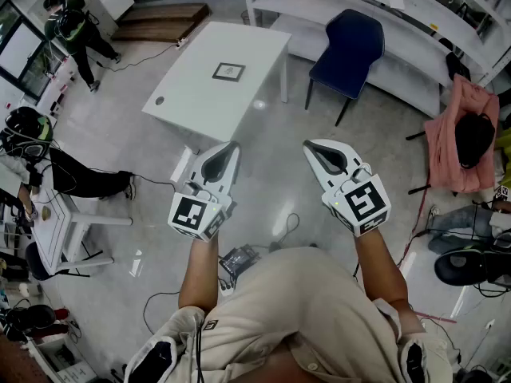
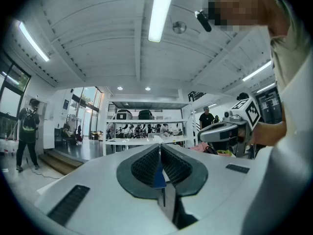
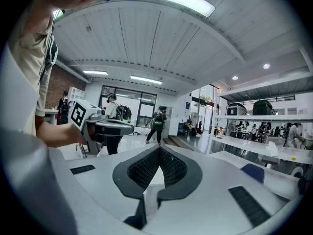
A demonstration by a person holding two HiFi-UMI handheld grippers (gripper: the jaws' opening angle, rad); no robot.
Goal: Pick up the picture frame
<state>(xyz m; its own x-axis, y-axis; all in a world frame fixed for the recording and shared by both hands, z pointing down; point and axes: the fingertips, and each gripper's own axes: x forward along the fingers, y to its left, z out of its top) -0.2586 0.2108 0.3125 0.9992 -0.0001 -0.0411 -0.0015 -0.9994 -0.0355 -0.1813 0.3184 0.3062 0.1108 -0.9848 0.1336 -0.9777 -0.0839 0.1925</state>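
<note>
Beige shirt (image 1: 303, 309): closest to the lens, filling 6 o'clock of the head view, with both forearms reaching out from it.
Left claw (image 1: 230, 147): held out level over the floor, jaws pressed together tip to tip, nothing between the pads.
Right claw (image 1: 311, 145): riding alongside at the left claw's 3 o'clock with a gap between the two; jaws closed as well, and empty.
Picture frame (image 1: 228, 72): lying flat on the table, dark border round a pale picture, at 12 o'clock from the left claw and well apart from both claws. Nobody's touching it.
Table (image 1: 192, 94): white and rectangular, standing on the grey floor (image 1: 271, 190) ahead of the person; the frame sits toward its far end.
Blue chair (image 1: 351, 42): between 2 and 3 o'clock of the frame, near the table's far corner.
Person in pink (image 1: 467, 138): off at 3 o'clock of the head view, well clear of the table.
</note>
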